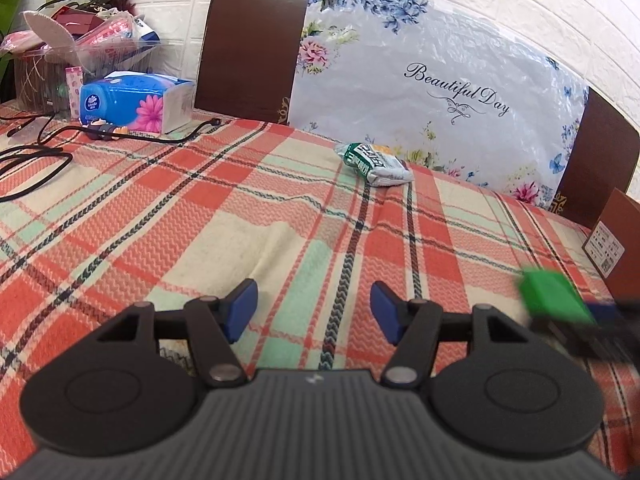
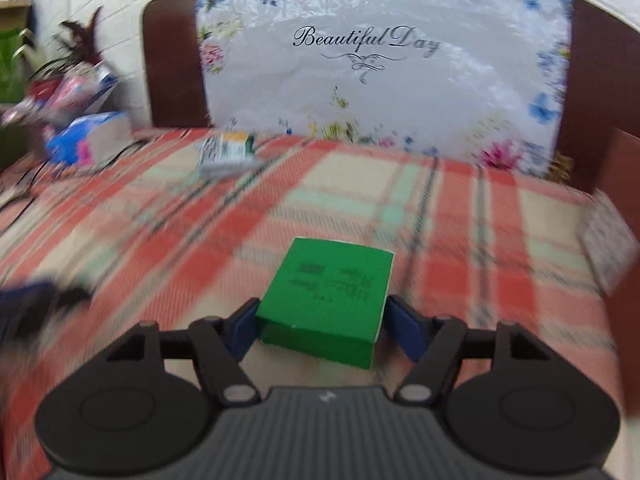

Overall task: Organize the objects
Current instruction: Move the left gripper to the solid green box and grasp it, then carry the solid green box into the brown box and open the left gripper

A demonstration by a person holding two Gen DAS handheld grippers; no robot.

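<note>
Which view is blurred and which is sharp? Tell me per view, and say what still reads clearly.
Left wrist view: mostly sharp; plaid tablecloth and snack packet crisp, only the green box at the right edge smeared. Right wrist view: heavy motion blur across cloth and background, yet the green box between the right tongs stays fairly sharp. Both views bow straight lines, fisheye style.

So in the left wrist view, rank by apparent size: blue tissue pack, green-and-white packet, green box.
1. blue tissue pack, clearly the largest
2. green-and-white packet
3. green box, in the right gripper

The last two look close: the box is blurred and nearer the camera, so their order is unsure.
</note>
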